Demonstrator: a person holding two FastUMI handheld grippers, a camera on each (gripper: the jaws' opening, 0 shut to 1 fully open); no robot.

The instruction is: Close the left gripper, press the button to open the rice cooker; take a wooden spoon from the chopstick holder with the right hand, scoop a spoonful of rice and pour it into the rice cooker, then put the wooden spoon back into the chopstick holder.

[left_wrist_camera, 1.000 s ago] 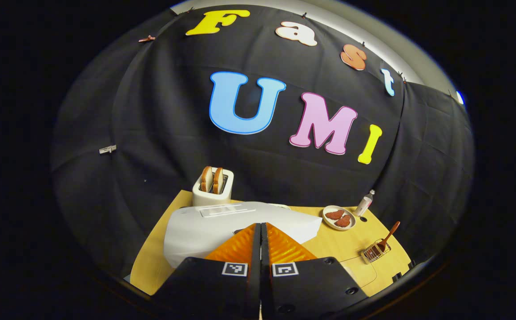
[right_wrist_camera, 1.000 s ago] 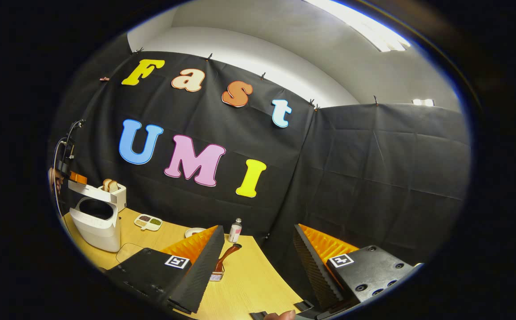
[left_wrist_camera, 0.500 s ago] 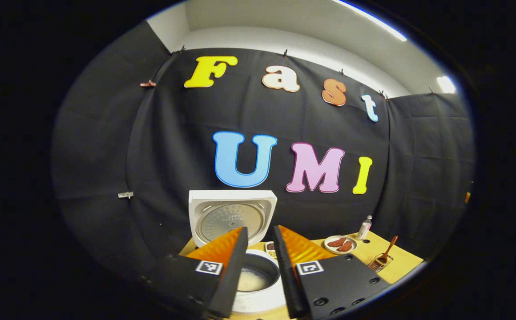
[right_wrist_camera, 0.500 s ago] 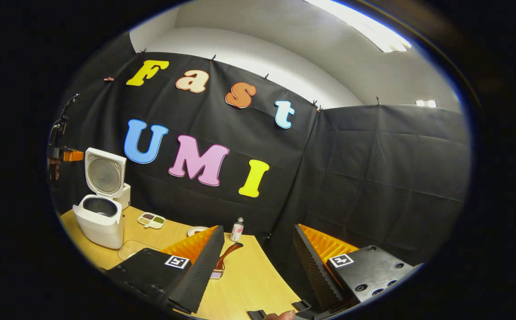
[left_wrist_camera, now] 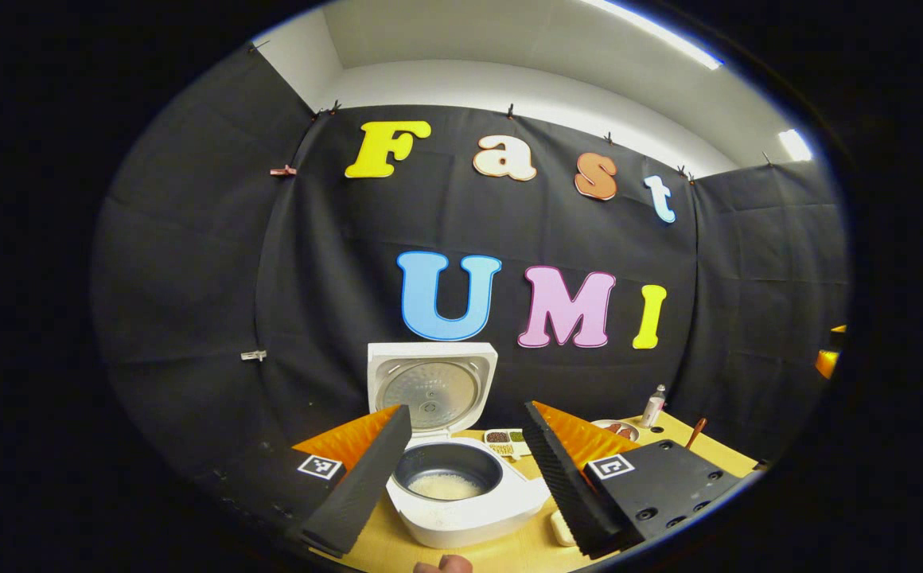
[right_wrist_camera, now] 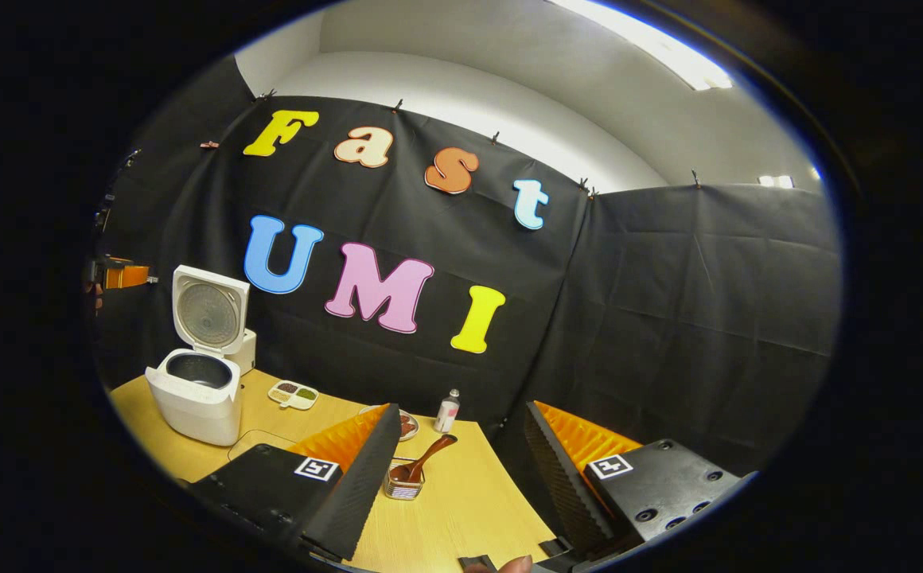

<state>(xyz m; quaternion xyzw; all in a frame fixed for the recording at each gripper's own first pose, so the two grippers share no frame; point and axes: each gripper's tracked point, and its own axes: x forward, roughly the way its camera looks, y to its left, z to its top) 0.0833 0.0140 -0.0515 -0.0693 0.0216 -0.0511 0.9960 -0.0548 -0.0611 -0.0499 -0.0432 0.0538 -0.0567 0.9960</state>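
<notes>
- Rice cooker (left_wrist_camera: 461,497) on the table (right_wrist_camera: 461,509): lid (left_wrist_camera: 432,387) standing upright; rice in the pot (left_wrist_camera: 447,483)
- Left gripper (left_wrist_camera: 463,477): fingers spread wide, holding nothing, cooker between them farther off
- Right gripper (right_wrist_camera: 461,477): fingers spread wide, holding nothing
- Wooden spoon (right_wrist_camera: 423,463): leaning in the chopstick holder (right_wrist_camera: 403,484), just beyond the right gripper's fingers

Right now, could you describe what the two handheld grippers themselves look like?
Each is a matching pair of wedge-shaped fingers on black blocks. The left gripper and right gripper have ribbed inner faces, ridged outer sides, square black-and-white markers and round screw holes on the blocks.
</notes>
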